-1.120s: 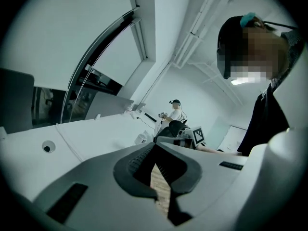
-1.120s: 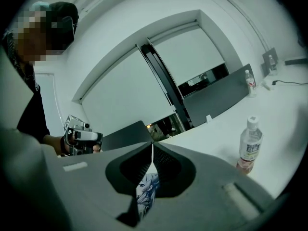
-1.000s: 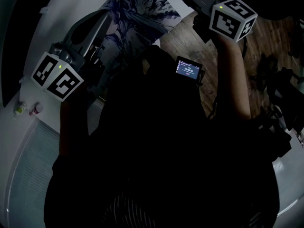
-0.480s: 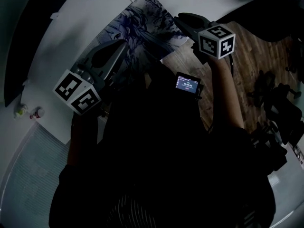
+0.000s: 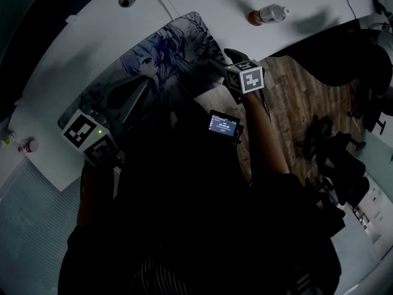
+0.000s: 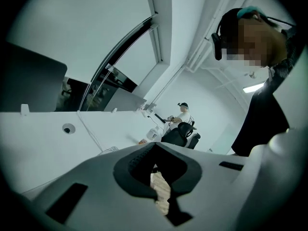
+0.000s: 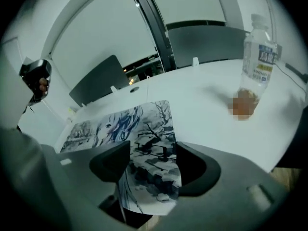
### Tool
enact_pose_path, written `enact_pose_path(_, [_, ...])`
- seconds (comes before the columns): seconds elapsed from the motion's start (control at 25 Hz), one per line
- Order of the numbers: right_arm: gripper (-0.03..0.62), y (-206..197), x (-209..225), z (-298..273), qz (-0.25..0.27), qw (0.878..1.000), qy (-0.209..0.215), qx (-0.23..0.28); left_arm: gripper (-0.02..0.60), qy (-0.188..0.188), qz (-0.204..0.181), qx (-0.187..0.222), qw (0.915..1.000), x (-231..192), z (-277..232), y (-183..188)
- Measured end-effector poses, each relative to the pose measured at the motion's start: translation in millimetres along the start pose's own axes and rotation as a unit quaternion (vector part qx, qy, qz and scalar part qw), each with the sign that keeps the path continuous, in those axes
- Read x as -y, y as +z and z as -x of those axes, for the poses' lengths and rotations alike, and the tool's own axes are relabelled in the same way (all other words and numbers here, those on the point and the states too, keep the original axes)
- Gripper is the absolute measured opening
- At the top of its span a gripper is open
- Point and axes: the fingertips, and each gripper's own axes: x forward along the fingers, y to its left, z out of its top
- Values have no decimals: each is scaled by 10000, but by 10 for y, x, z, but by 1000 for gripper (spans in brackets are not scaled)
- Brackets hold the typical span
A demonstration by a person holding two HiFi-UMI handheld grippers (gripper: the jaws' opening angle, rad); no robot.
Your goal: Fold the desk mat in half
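Note:
The desk mat (image 5: 166, 57), printed with an anime figure, lies flat on the white desk (image 5: 202, 5). My right gripper (image 5: 230, 60) is at the mat's near right corner, by the desk's front edge. In the right gripper view that corner of the mat (image 7: 154, 167) lies between the jaws of the right gripper (image 7: 153, 158). The jaws have just been opening and stand wide, and the pads do not press on the mat. My left gripper (image 5: 126, 97) hovers over the mat's near left part. In the left gripper view the left gripper (image 6: 156, 150) has its tips together, holds nothing, and the mat is hidden.
A water bottle (image 5: 267, 14) (image 7: 260, 57) stands on the desk to the right of the mat. A cable hole (image 5: 127, 0) sits beyond the mat. Small items (image 5: 27, 145) lie at the far left. Wooden floor (image 5: 295, 103) and black chairs (image 5: 344, 158) are at the right.
My right gripper has come down from high over the desk to the mat's near right corner and its jaws have opened. The left gripper has shifted a little over the mat's left part.

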Motion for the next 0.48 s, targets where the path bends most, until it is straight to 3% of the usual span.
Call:
enact_pose_path(0.28, [304,-158,53,-256,227,9970,-463,-580,8,234,208,209,9993,-172,173,-21])
enact_pose_path(0.48, [310,-289,137,-377,-11,9935,-749,-861,8,359,272,279,9986,-262,264,-18])
